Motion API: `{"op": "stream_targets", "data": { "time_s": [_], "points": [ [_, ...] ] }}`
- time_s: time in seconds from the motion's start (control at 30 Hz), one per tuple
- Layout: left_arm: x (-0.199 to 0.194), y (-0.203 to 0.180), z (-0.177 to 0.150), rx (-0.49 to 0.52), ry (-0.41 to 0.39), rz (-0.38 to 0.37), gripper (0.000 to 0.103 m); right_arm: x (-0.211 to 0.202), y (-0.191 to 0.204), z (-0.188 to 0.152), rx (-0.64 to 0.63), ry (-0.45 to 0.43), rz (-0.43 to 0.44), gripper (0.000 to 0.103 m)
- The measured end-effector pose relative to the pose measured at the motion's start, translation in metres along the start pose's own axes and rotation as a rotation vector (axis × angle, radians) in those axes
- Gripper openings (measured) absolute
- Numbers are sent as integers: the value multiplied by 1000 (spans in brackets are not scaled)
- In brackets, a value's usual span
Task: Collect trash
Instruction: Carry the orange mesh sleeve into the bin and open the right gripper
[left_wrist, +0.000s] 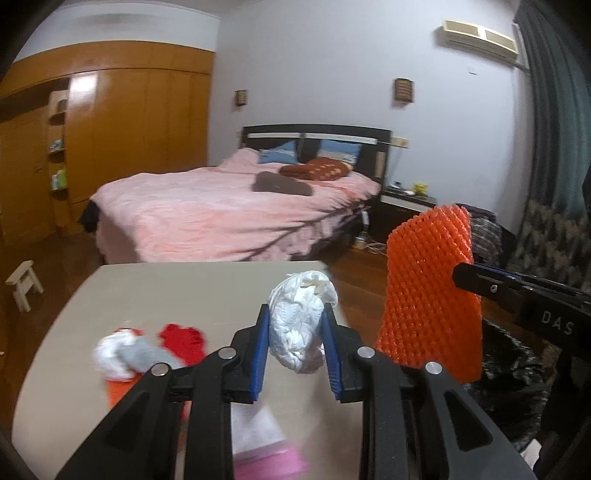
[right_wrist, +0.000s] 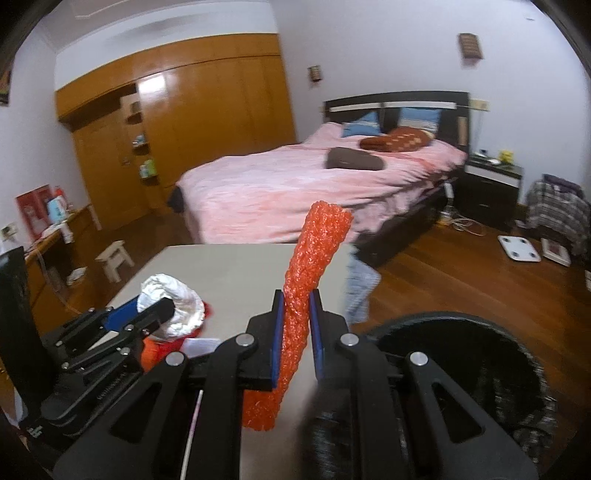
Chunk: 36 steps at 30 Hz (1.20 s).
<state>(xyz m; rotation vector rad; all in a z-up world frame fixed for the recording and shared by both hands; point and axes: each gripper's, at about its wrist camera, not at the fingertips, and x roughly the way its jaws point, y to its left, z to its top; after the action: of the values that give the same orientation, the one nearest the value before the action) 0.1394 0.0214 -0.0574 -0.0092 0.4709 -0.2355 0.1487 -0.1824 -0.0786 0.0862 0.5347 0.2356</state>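
My left gripper (left_wrist: 295, 323) is shut on a crumpled white tissue wad (left_wrist: 301, 325), held above the beige table (left_wrist: 155, 291). From the right wrist view the same tissue wad (right_wrist: 173, 299) shows at the left, in the left gripper (right_wrist: 162, 308). My right gripper (right_wrist: 297, 306) is shut on an orange foam net sleeve (right_wrist: 306, 280) that stands up between its blue pads. That orange net (left_wrist: 430, 291) hangs at the right in the left wrist view, pinched by the right gripper's fingers (left_wrist: 487, 282). More scraps lie on the table: a white and grey wad (left_wrist: 127, 352) and a red piece (left_wrist: 184, 339).
A dark round bin opening (right_wrist: 458, 354) sits low right beside the table. Beyond the table stand a pink bed (left_wrist: 229, 210), a wooden wardrobe (left_wrist: 122, 122) and a small white stool (left_wrist: 24, 284). A white scale (right_wrist: 519, 248) lies on the wooden floor. Pink paper (left_wrist: 266, 461) lies under the left gripper.
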Motion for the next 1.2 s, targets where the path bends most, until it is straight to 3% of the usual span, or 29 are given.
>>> {"op": "stream_targets", "data": {
  "time_s": [0.37,0.57,0.67,0.8,0.97,1.13,1.2],
  "points": [
    [36,-91,-3,49,37,-202,27,-26,-97,-36,78,40,-207,13],
    [58,-131,-11,70,79,-276,27,-35,-137,-57,124,63,-280,13],
    [66,-144,-18,91,102,-301,33,-36,-145,-62,139,78,-310,16],
    [69,-150,-23,95,116,-309,52,-36,-153,-68,157,89,-348,32],
    [63,-131,-24,84,113,-269,59,-37,-149,-71,151,75,-356,50],
    [49,-100,-21,67,84,-190,70,-36,-130,-62,126,32,-353,88],
    [44,-85,-19,61,73,-155,74,-35,-121,-59,118,8,-341,92]
  ]
}}
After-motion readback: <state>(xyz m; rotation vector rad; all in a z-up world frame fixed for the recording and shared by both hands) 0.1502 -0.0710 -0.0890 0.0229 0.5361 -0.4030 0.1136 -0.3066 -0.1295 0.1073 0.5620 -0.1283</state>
